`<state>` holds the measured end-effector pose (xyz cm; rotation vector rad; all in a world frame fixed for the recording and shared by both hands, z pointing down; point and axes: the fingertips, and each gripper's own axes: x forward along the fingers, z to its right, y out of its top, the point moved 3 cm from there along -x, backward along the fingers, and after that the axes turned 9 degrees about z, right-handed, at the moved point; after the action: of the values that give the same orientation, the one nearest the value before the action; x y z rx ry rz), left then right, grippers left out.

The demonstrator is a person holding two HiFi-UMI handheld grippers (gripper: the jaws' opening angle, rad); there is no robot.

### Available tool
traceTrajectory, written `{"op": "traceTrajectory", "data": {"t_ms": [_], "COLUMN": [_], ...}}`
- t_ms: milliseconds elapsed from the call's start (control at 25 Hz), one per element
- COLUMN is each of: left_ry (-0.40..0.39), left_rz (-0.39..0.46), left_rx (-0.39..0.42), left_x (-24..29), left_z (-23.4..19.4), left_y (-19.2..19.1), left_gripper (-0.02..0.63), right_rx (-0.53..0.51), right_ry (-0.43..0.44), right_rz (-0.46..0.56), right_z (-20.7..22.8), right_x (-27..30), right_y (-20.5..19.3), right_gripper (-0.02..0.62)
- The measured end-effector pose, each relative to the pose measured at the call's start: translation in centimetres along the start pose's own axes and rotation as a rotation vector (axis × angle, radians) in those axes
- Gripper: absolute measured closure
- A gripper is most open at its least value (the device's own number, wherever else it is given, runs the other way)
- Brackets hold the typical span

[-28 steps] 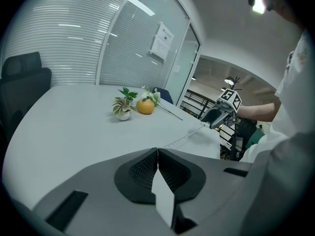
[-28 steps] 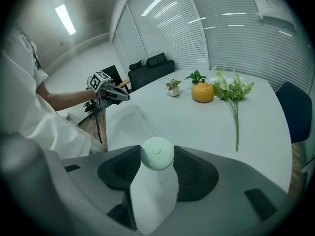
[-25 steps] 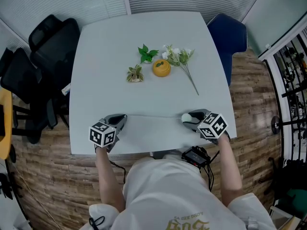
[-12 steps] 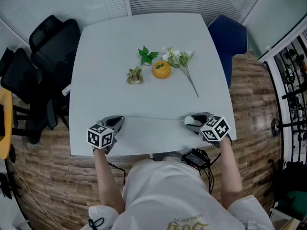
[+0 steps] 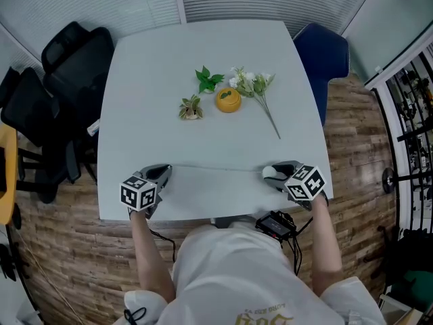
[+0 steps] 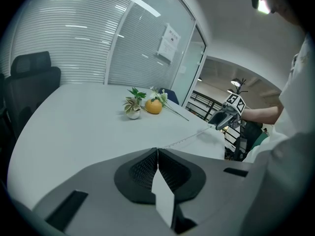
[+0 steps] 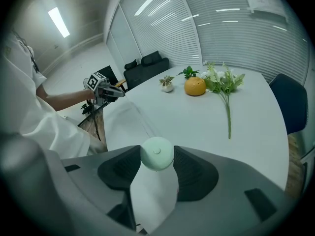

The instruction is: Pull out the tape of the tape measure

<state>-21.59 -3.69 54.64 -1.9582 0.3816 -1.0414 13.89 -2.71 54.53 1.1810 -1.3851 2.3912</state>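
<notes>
Tape measure (image 7: 156, 153): its round pale-green case sits clamped in the right tongs (image 7: 157, 165), whose jaws stand fairly wide to fit it. The tape (image 5: 216, 168) runs straight from there to the left tongs (image 6: 157, 152), pinched shut on its end. Each side seems to anchor the pull. The surface (image 5: 203, 73) lies beneath both, and flowers (image 5: 254, 83) lie well beyond them.

Pale grey surface (image 5: 149, 80), mint-green tape measure (image 7: 157, 154), orange fruit (image 5: 228, 99), white blossoms (image 5: 252, 80) on green stem, black chair (image 5: 74, 53), blue chair (image 5: 323, 49), brown wood-plank floor (image 5: 352, 147).
</notes>
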Motion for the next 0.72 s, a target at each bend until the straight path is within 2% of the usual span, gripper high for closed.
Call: {"op": "traceTrajectory", "data": {"t_ms": [720], "left_ry": [0.006], "left_rz": [0.0], "left_rx": [-0.013], "left_x": [-0.41], "left_z": [-0.47], "left_y": [-0.42], "left_gripper": [0.598], "right_rx": [0.008], "right_ry": [0.002], "right_rz": [-0.014], "right_z": [0.0], "right_x": [0.22], "right_y": [-0.11], "right_gripper": [0.37]}}
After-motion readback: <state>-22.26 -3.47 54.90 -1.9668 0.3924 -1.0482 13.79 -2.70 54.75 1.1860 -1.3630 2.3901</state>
